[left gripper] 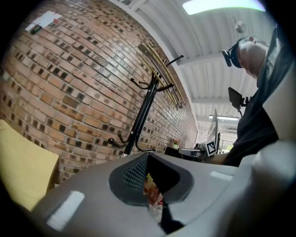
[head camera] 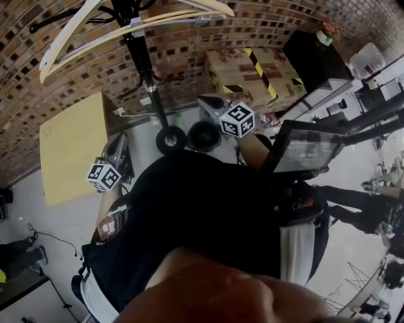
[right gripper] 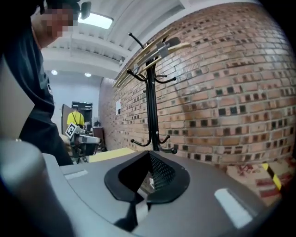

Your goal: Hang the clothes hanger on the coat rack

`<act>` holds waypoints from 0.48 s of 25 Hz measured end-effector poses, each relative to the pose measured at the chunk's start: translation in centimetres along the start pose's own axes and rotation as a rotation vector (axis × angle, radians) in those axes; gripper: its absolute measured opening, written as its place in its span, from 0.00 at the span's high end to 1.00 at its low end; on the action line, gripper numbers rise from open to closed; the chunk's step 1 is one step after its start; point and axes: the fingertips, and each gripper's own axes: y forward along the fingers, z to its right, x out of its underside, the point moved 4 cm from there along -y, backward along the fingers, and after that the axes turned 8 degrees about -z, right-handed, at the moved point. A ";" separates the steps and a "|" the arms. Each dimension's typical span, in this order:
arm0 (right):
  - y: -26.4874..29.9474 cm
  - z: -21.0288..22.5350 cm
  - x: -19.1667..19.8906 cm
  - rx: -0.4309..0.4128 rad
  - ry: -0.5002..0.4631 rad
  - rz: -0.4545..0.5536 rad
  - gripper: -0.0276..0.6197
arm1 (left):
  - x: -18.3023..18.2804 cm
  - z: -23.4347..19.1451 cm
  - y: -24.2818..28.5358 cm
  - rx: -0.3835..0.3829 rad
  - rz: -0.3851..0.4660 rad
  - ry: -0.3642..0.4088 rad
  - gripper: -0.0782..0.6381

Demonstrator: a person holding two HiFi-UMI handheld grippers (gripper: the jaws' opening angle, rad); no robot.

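currently the wooden clothes hanger [head camera: 183, 16] sits on the top hooks of the black coat rack [head camera: 144, 63], which stands against the brick wall [head camera: 208, 38]. the left gripper [head camera: 117, 151] and right gripper [head camera: 214, 106] are held low at the person's sides, well apart from the hanger. both pairs of jaws are closed together, with nothing between them. a yellow tabletop [head camera: 69, 148] lies just beside the left gripper.
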 end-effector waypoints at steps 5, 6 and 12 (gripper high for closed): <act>0.9 -1.2 5.7 -0.094 0.209 -0.052 0.94 | 3.4 0.8 0.7 0.005 -0.076 -0.032 0.89; 0.9 -1.4 6.7 -0.097 0.225 -0.070 0.94 | 3.9 0.9 0.7 0.007 -0.088 -0.037 0.89; 1.7 -1.8 9.0 -0.100 0.215 -0.138 0.94 | 4.7 -0.2 1.0 -0.004 -0.119 -0.055 0.89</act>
